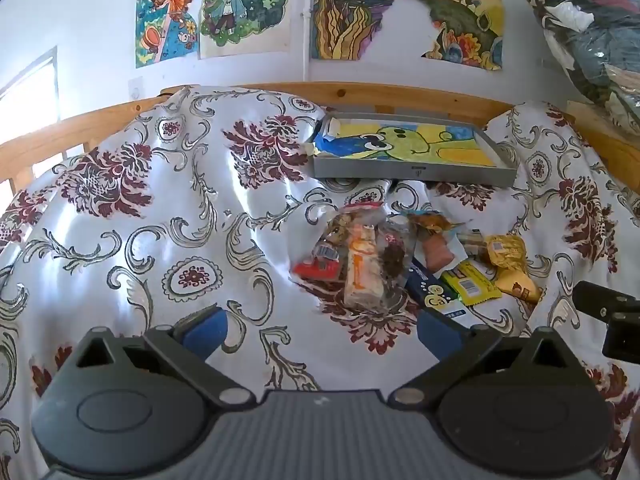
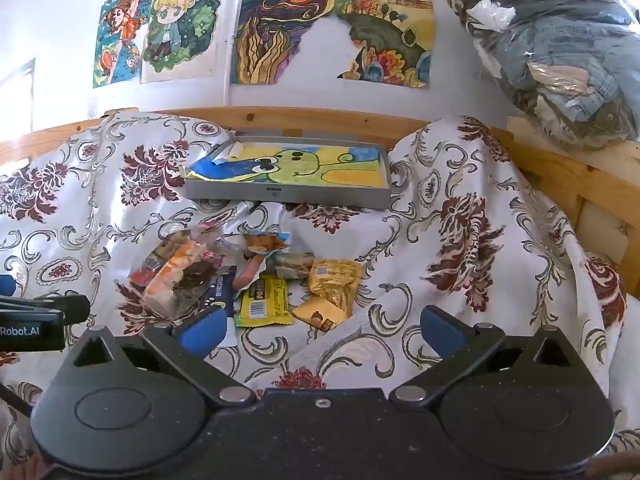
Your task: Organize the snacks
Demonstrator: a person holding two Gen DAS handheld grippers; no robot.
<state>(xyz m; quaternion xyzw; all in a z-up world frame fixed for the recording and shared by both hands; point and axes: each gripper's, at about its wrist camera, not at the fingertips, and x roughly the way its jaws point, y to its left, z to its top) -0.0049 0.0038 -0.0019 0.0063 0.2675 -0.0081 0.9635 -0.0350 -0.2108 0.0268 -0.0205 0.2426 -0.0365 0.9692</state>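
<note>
A heap of wrapped snacks (image 1: 404, 260) lies on a floral bedspread (image 1: 140, 216), among them an orange-and-white pack (image 1: 362, 276), a dark blue box (image 1: 434, 292), a yellow bar (image 1: 472, 282) and yellow pouches (image 1: 508, 256). Behind it sits a shallow grey tray (image 1: 412, 172) lined with a frog drawing. My left gripper (image 1: 322, 330) is open, just short of the heap, holding nothing. In the right wrist view the snacks (image 2: 248, 276) and the tray (image 2: 288, 194) lie ahead. My right gripper (image 2: 322, 330) is open and empty; its left fingertip (image 2: 202, 330) is near the blue box (image 2: 220, 290).
A wooden bed rail (image 1: 360, 92) runs behind the tray, under a wall with coloured drawings (image 1: 404, 8). A clear bag of clothes (image 2: 560, 52) rests at the upper right. The right gripper's body (image 1: 608, 316) shows at the left view's right edge.
</note>
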